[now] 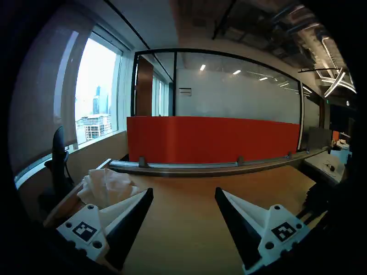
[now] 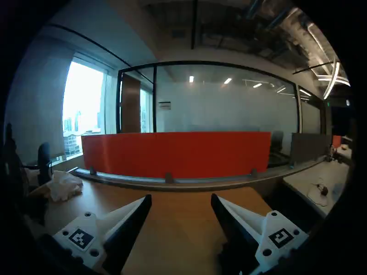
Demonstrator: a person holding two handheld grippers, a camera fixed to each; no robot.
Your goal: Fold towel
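Observation:
A crumpled whitish towel (image 1: 106, 185) lies in a heap at the left end of the wooden desk (image 1: 192, 206), just beyond my left finger in the left gripper view. In the right gripper view the same towel (image 2: 64, 184) sits farther off at the left. My left gripper (image 1: 183, 195) is open with bare desk between its fingers. Over the desk surface, my right gripper (image 2: 180, 200) also stands open, holding nothing.
An orange divider panel (image 1: 211, 139) on a metal rail runs along the desk's far edge. A dark office chair (image 1: 57, 160) stands at the left by the window. A white desk (image 2: 321, 181) with a cable lies to the right.

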